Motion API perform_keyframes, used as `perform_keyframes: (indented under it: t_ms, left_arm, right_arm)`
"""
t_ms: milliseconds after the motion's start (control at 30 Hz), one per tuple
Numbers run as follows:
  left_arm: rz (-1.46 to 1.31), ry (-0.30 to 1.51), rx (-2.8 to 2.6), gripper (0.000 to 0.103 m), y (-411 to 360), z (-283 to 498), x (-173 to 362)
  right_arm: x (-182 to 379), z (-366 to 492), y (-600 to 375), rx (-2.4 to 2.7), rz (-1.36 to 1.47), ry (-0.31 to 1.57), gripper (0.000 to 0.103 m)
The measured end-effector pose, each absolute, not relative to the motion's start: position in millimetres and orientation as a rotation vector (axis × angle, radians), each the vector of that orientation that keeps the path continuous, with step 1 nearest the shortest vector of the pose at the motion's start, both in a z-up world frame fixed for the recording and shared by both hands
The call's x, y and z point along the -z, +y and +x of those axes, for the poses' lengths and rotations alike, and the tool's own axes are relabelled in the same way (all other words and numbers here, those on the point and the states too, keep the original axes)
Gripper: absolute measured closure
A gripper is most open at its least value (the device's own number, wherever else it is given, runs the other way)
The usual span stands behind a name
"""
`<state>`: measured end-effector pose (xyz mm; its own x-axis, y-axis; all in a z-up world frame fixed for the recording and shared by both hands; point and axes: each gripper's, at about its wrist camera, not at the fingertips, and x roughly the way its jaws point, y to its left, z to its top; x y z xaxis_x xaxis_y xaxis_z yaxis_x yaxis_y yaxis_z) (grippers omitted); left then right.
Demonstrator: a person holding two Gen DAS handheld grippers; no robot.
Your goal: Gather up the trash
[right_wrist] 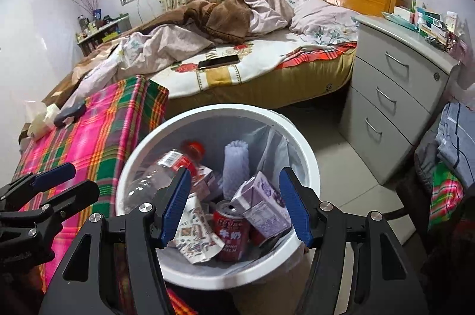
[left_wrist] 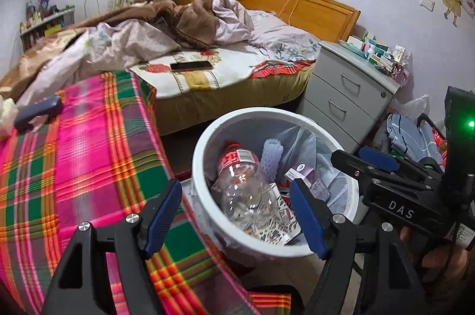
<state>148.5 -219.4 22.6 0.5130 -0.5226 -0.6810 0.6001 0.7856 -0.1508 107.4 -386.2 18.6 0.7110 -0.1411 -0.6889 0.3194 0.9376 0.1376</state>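
A white trash bin (left_wrist: 204, 196) (right_wrist: 308, 166) with a clear liner stands on the floor between the plaid table and the drawers. In it lie a clear plastic bottle (left_wrist: 246, 190) (right_wrist: 154, 175) with a red label, a red can (right_wrist: 230, 228), a purple carton (right_wrist: 264, 205), a white foam sleeve (right_wrist: 236, 163) and a printed wrapper (right_wrist: 196, 237). My left gripper (left_wrist: 237, 217) is open and empty above the bin's near rim. My right gripper (right_wrist: 234, 205) is open and empty over the bin; it also shows in the left wrist view (left_wrist: 365, 160).
A pink-green plaid cloth (left_wrist: 83, 166) (right_wrist: 98, 130) covers the table at left, with a dark blue object (left_wrist: 38, 110) and tissues (right_wrist: 41, 119) on it. A bed with a phone (left_wrist: 191, 66) lies behind. A grey drawer unit (right_wrist: 394, 95) and folded clothes (right_wrist: 451, 136) stand at right.
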Motion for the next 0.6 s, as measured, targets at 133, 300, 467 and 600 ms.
perform_keyframes:
  t_ms: [133, 300, 467, 600]
  left_arm:
    - [0.110, 0.761, 0.659, 0.026, -206.7, 134.5, -26.1]
    - [0.128, 0.716, 0.612, 0.026, -189.1, 113.6, -30.2]
    - [0.108, 0.664, 0.558, 0.026, -170.6, 95.4, -35.2]
    - [0.113, 0.612, 0.503, 0.026, -158.4, 77.9, -34.3]
  right_arm:
    - [-22.3, 97.1, -372.6, 0.242, 0.251, 0.712, 0.040]
    - [-24.9, 82.4, -356.7, 0.230, 0.248, 0.675, 0.040]
    - [-26.9, 65.5, -339.2, 0.227, 0.225, 0.630, 0.040]
    - [-26.3, 52.2, -327.1, 0.215, 0.213, 0.585, 0.040]
